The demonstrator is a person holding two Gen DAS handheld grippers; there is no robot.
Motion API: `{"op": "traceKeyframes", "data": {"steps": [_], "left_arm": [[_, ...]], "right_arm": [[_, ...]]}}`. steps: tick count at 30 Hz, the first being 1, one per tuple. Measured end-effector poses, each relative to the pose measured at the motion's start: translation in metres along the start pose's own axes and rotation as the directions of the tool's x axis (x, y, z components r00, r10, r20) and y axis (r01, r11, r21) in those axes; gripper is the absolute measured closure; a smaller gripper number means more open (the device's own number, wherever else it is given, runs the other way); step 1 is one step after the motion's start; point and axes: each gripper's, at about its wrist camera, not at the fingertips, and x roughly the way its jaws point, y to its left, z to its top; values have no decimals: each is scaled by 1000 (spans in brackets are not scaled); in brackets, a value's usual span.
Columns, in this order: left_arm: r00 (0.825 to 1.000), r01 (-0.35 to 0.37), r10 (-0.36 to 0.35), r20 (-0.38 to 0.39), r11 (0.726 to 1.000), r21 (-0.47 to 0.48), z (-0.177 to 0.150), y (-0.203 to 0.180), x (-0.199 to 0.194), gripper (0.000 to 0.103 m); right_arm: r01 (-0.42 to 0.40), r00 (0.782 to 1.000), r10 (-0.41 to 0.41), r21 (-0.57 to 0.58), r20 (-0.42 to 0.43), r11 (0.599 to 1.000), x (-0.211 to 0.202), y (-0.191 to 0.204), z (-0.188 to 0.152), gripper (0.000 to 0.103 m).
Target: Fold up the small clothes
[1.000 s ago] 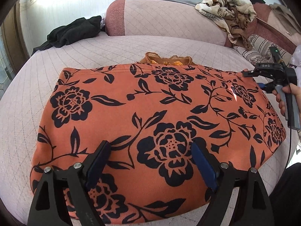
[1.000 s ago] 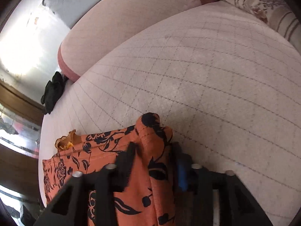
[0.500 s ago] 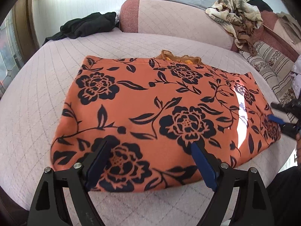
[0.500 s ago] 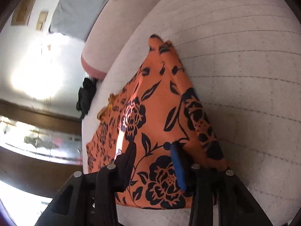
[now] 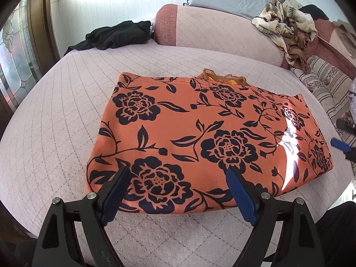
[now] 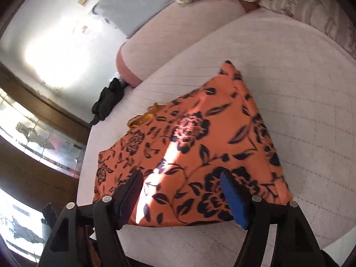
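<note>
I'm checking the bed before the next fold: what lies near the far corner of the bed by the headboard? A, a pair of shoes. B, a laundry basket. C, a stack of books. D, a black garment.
D: a crumpled black garment lies at the far corner of the bed, beyond the orange floral garment.

Both the left gripper (image 5: 175,189) and right gripper (image 6: 181,192) have black arms, silver screws and blue-padded jaws.
</note>
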Motion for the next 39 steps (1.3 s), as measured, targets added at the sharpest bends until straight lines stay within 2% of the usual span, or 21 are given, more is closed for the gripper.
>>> {"op": "traceKeyframes", "data": {"steps": [3, 4, 5, 6, 7, 9, 12, 14, 16, 18, 21, 23, 24, 26, 28, 30, 31, 33, 35, 37, 39], "left_arm": [[1000, 0, 0, -6, 1000, -17, 1, 5, 4, 16], [1000, -1, 1, -10, 1000, -23, 2, 7, 5, 16], [1000, -2, 1, -14, 1000, -27, 2, 9, 6, 16], [1000, 0, -1, -19, 1000, -27, 3, 11, 6, 16], [1000, 3, -3, -23, 1000, -25, 3, 14, 5, 16], [1000, 14, -15, -12, 999, -40, 8, 24, -1, 16], [998, 61, -59, 22, 990, -130, 31, 55, -6, 16], [998, 54, -49, 28, 979, -198, 52, 80, 2, 16], [998, 57, -60, -6, 972, -228, 74, 101, 23, 16], [993, 51, -74, -90, 970, -238, 93, 115, 55, 16], [980, 34, -83, -180, 965, -258, 113, 129, 95, 27], [969, 23, -89, -229, 961, -275, 123, 132, 118, 51], [967, 11, -76, -244, 966, -258, 129, 130, 127, 67], [970, -33, -4, -241, 988, -150, 143, 116, 136, 80], [971, -130, 117, -208, 990, -52, 156, 101, 141, 93], [947, -263, 254, -195, 965, -20, 165, 100, 149, 94], [941, -282, 268, -209, 959, -39, 166, 104, 150, 94], [960, -223, 202, -193, 970, -92, 162, 108, 138, 94], [976, -188, 176, -129, 978, -92, 151, 102, 108, 88], [984, -171, 166, -65, 981, -87, 134, 91, 74, 69], [991, -133, 134, 2, 986, -96, 110, 74, 38, 57]], "right_arm": [[-14, 1000, 14, -35, -5, 999, 20, 6, 7, 18], [14, 999, -15, -23, -31, 1000, 37, -3, 7, 15], [81, 992, -79, 18, -103, 997, 65, -13, 7, 15], [76, 989, -67, 66, -133, 995, 77, -23, 6, 16], [57, 995, -52, 67, -82, 996, 73, -21, 6, 14], [67, 995, -65, 12, -80, 998, 69, -7, 6, 13], [72, 994, -73, -14, -81, 997, 74, -7, -1, 13], [51, 997, -51, -6, -57, 999, 75, -8, -3, 13], [26, 999, -25, 20, -28, 999, 71, -15, -6, 13], [12, 1000, -12, 17, -15, 1000, 64, -19, -7, 13], [-4, 1000, 4, -1, -9, 1000, 65, -19, -7, 11], [-8, 1000, 8, -16, -5, 1000, 67, -18, -8, 10], [-9, 1000, 9, -27, -6, 1000, 67, -18, -8, 9], [-11, 1000, 11, -41, -8, 999, 68, -17, -8, 8], [-16, 1000, 15, -47, -10, 999, 68, -16, -8, 5], [-15, 1000, 14, -54, -11, 998, 69, -15, -8, 4], [-15, 1000, 14, -55, -11, 998, 70, -14, -8, 4], [-19, 1000, 18, -57, -8, 998, 70, -14, -8, 4], [-26, 1000, 25, -56, -5, 998, 69, -15, -8, 4], [-22, 1000, 22, -55, 0, 998, 69, -15, -9, 4], [-11, 1000, 11, -61, 6, 998, 69, -13, -9, 4]]}}
